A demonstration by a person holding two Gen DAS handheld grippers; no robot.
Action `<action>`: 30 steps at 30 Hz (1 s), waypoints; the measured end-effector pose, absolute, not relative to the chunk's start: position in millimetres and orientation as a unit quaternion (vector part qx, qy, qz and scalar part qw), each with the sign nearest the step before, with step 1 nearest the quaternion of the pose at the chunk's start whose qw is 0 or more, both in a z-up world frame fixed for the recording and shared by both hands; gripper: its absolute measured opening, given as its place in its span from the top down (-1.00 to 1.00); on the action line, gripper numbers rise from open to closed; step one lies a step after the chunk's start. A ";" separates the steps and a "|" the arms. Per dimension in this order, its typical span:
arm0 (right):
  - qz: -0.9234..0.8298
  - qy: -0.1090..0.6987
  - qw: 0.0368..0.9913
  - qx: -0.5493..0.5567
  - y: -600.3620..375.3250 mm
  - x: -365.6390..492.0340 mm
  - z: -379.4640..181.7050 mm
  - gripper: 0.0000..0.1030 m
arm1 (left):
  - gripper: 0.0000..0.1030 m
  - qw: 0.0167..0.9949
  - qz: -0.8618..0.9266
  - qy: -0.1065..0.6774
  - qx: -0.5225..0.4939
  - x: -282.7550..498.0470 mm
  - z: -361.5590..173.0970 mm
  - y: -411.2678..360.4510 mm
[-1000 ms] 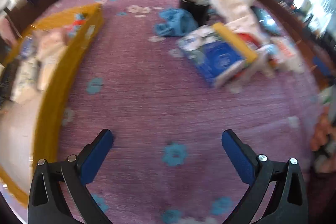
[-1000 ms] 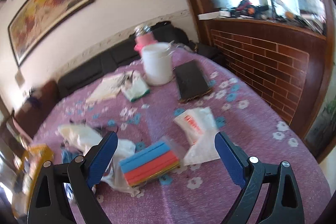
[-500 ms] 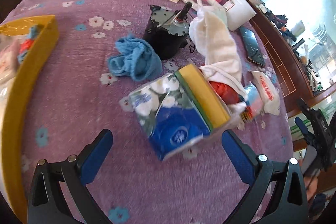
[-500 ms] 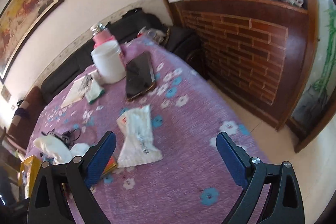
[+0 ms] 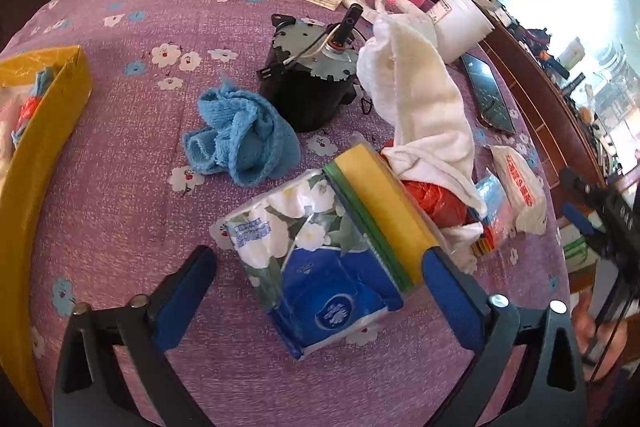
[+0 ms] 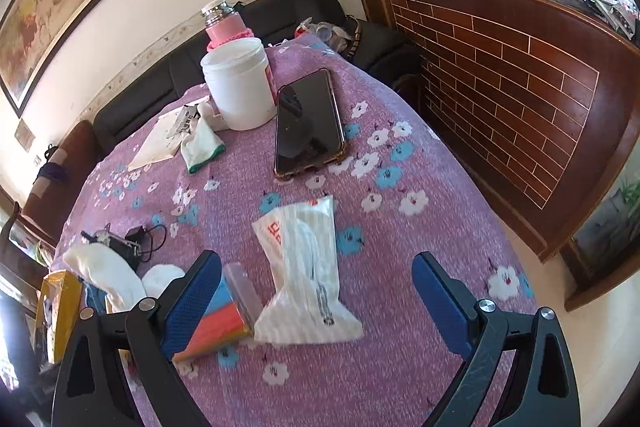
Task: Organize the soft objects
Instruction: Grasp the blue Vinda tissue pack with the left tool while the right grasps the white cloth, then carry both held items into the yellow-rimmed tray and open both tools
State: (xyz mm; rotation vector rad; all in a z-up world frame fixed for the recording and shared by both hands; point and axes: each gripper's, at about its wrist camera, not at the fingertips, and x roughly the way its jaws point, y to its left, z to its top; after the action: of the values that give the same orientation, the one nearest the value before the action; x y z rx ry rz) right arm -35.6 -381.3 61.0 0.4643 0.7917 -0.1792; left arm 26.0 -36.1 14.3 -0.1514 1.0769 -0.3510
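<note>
Left claw [image 5: 316,293] spread over tissue pack [image 5: 312,267]; right claw [image 6: 316,301] spread; phone [image 6: 308,121] clear only there.

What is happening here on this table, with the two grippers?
A person is sorting soft things on the purple tablecloth. The open left gripper frames the tissue pack and the yellow sponge beside it. The right gripper, also open, hovers over a white plastic packet. Nothing is gripped.
</note>
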 end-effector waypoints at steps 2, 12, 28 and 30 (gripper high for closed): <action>-0.077 0.379 0.894 0.227 -376.8 -34.8 65.0 -0.90 | -0.19 0.842 -0.169 0.508 -0.069 24.2 15.5 -29.2; 0.046 0.394 0.902 0.170 -289.4 -6.4 81.6 -0.90 | -0.06 0.835 -0.181 0.500 -0.139 1.8 23.0 18.6; 0.107 0.438 0.889 0.086 -182.9 46.7 72.5 0.63 | -0.06 0.855 -0.191 0.453 -0.163 -41.2 54.8 65.5; 0.105 0.427 0.893 0.094 -185.3 39.0 83.4 0.66 | -0.06 0.857 -0.189 0.445 -0.181 -47.2 60.0 82.2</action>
State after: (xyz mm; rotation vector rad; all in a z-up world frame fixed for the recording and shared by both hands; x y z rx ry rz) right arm 39.0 -185.3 83.4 0.1948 0.8848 0.2185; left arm -47.2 82.2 60.0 -0.3798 0.9341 -0.3972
